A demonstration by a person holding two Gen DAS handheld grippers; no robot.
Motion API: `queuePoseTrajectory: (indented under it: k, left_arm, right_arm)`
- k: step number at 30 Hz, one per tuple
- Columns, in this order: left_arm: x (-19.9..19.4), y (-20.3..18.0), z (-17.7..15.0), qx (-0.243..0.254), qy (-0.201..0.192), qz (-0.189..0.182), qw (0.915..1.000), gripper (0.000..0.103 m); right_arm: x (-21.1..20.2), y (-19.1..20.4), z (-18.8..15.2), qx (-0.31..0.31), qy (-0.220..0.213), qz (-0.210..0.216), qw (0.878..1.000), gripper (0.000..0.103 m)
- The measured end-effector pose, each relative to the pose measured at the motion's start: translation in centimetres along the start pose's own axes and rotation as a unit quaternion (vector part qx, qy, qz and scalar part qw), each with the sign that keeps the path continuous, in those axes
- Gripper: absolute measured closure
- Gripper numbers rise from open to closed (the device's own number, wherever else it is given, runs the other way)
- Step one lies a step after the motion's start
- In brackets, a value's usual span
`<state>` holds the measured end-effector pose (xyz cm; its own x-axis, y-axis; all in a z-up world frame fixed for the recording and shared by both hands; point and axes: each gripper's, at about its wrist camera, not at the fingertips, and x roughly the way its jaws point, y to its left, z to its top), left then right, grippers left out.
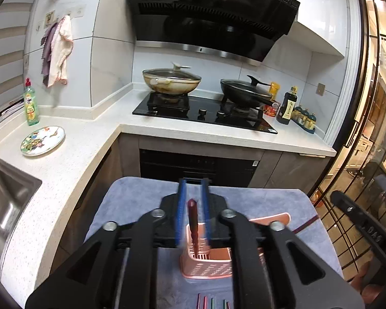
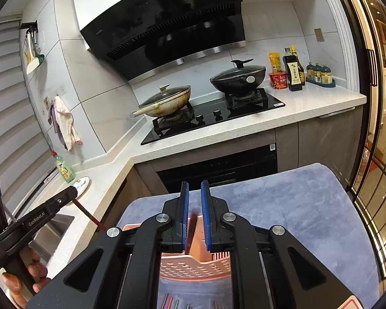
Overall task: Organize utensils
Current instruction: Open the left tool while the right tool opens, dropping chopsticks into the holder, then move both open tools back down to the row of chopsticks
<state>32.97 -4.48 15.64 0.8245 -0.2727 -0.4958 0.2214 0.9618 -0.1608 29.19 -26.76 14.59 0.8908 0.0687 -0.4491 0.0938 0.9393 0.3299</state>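
- Left gripper (image 1: 193, 206): we read its jaws as parted around a dark red chopstick (image 1: 193, 221) standing in the pink holder (image 1: 205, 265) at 6 o'clock; contact unclear
- Right gripper (image 2: 194, 213): jaws parted, nothing held, above the holder
- Advice: we should lift straight up, avoiding the holder's rim
- Remaining sticks (image 1: 212, 302) on the blue towel (image 1: 131, 200); stove at 12 o'clock, well apart

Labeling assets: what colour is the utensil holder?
Pink holder, perforated walls; clearest in the left wrist view.
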Motion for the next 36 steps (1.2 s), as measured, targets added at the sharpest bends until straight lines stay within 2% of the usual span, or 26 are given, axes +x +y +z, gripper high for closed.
queuePoseTrajectory:
  k: [1, 2, 6, 8, 13, 18, 28, 36]
  left_arm:
    - [-0.1, 0.2, -0.2, -0.004, 0.001, 0.004, 1.0, 0.072]
    - [-0.3, 0.4, -0.3, -0.007, 0.0, 0.005, 1.0, 0.067]
    - [-1.5, 0.9, -1.0, -0.01, 0.0, 0.01, 0.9999, 0.063]
    - [-2.4, 1.0, -1.3, -0.01, -0.003, 0.013, 0.9999, 0.052]
    - [-5.2, 1.6, -3.3, -0.005, -0.001, 0.025, 0.9997, 0.051]
    - [-7.3, 2.2, -6.4, 0.002, 0.015, 0.038, 0.9992, 0.051]
    - [-10.5, 2.5, -15.1, 0.022, 0.068, 0.046, 0.9964, 0.051]
    - [-11.6, 2.6, -21.6, 0.024, 0.114, 0.048, 0.9921, 0.051]
  right_arm:
    - [-0.5, 0.1, 0.0, -0.002, -0.003, -0.001, 1.0, 0.09]
    - [-0.8, 0.1, 0.0, -0.004, -0.006, -0.002, 1.0, 0.088]
    - [-3.0, 0.0, -0.2, -0.01, -0.019, -0.003, 1.0, 0.079]
    - [-4.1, 0.0, -0.5, -0.011, -0.022, -0.002, 1.0, 0.077]
    - [-7.7, -0.4, -2.5, -0.024, -0.023, -0.008, 0.999, 0.069]
    - [-10.5, -1.1, -5.6, -0.038, -0.007, -0.02, 0.999, 0.067]
    - [-14.3, -1.7, -14.9, -0.07, 0.06, -0.035, 0.995, 0.067]
    - [-15.1, -2.3, -21.9, -0.079, 0.114, -0.053, 0.989, 0.067]
